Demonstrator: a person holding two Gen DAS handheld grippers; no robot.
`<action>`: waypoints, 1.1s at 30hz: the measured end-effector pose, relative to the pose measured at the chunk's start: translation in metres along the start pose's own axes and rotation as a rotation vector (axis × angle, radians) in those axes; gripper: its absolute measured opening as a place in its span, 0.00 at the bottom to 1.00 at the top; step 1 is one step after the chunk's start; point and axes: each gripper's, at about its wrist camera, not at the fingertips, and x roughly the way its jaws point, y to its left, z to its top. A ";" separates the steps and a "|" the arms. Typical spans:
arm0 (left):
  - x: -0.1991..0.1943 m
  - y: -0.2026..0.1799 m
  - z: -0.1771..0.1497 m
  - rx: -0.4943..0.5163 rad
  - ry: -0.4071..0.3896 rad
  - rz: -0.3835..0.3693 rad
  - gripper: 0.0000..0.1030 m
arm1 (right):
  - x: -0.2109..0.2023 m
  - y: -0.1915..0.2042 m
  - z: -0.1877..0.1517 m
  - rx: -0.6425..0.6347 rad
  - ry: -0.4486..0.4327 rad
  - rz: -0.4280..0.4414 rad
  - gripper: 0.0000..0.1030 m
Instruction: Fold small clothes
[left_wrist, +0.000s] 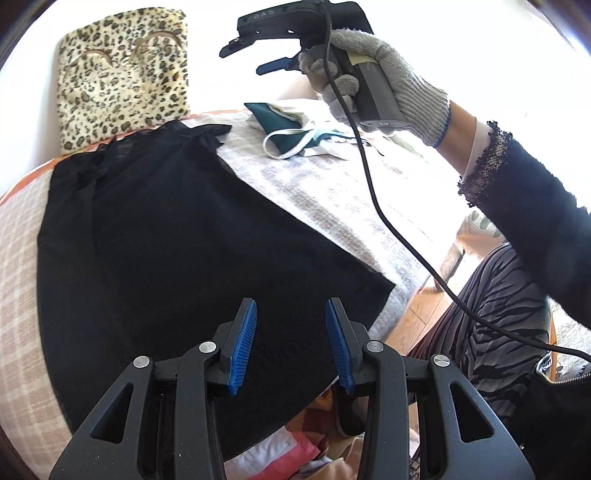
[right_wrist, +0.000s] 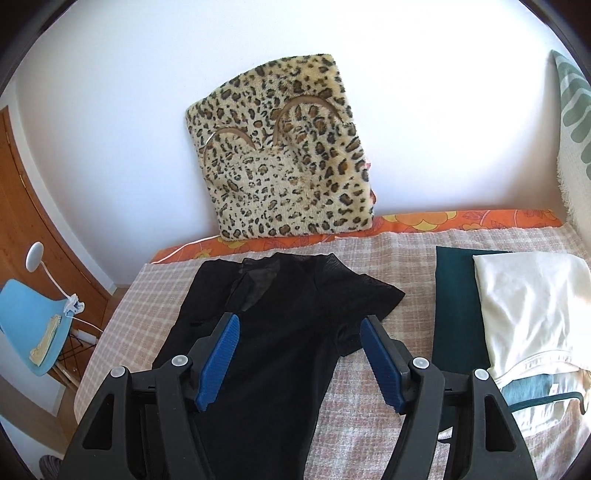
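My left hand-held gripper (left_wrist: 291, 345) and right hand-held gripper (right_wrist: 300, 363) both hung with jaws apart and nothing between them over the black top (right_wrist: 273, 332), which lay spread flat on the bed (right_wrist: 388, 369) near its far edge. I judged the fold not yet begun; next I needed to pinch a sleeve or side edge. The leopard cushion (right_wrist: 284, 162) at the far edge and the folded clothes (right_wrist: 517, 314) towards the right edge crowded nothing.

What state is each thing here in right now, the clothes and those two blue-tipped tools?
Black top: spread flat on the bed, not yet folded.
Dark green garment: folded flat, beside the black top.
Cream garment: lying on the green one.
Leopard cushion: upright against the wall.
Left gripper: fingers open, empty.
Right gripper: fingers open, empty.
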 end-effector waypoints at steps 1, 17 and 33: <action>0.004 -0.008 0.001 0.007 0.004 -0.014 0.36 | 0.001 -0.007 0.001 0.010 0.014 0.031 0.69; 0.086 -0.081 0.009 0.190 0.104 0.050 0.64 | 0.003 -0.066 0.016 0.058 0.009 0.055 0.72; 0.081 -0.047 0.015 0.020 0.039 -0.023 0.07 | 0.147 -0.087 0.031 0.165 0.157 0.005 0.72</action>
